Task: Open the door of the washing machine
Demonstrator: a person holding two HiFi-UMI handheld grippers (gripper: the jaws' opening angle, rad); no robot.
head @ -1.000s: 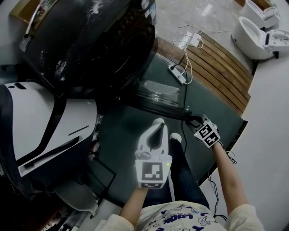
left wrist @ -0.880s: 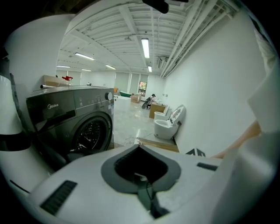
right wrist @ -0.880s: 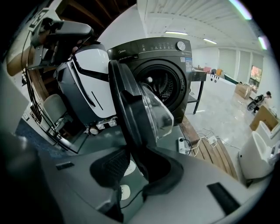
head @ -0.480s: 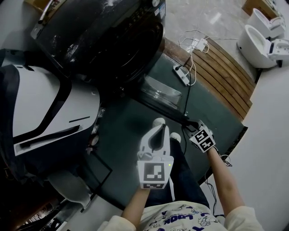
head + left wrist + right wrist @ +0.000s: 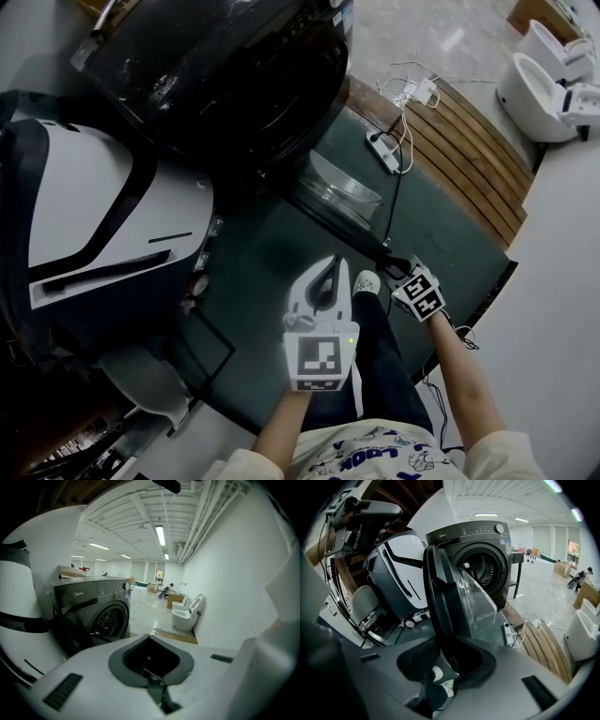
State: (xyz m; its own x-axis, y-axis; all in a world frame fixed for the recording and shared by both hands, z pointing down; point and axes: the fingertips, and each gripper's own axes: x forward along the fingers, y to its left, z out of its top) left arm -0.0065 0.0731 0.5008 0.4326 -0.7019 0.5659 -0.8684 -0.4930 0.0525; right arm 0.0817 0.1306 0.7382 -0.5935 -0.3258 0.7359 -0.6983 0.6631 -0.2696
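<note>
The door (image 5: 439,606) stands further out from the machine than a second ago, and both grippers have drawn back toward the person's body. The right gripper (image 5: 396,262) pinches the door's free edge: its jaws have just closed a little, and the thick, dark, glossy rim runs between the black ribbed pads. The left gripper (image 5: 331,262), white smooth plastic, hangs in front of the person's legs with its jaws pressed together on nothing.

The washing machine (image 5: 234,75) is a dark grey box, its top flecked with white dust. It stands at the far end of a dull green mat (image 5: 272,253). Through its round opening the drum (image 5: 483,569) shows a perforated metal wall. The door is a thick ring around a clear, deep glass bowl (image 5: 349,190) that bulges toward the machine.

Left of the machine sits a white moulded casing (image 5: 103,206) with dark curved bands. To the right lie brown wooden slats (image 5: 469,159), a white power strip (image 5: 384,150) with cables, and glossy white toilets (image 5: 548,84).
</note>
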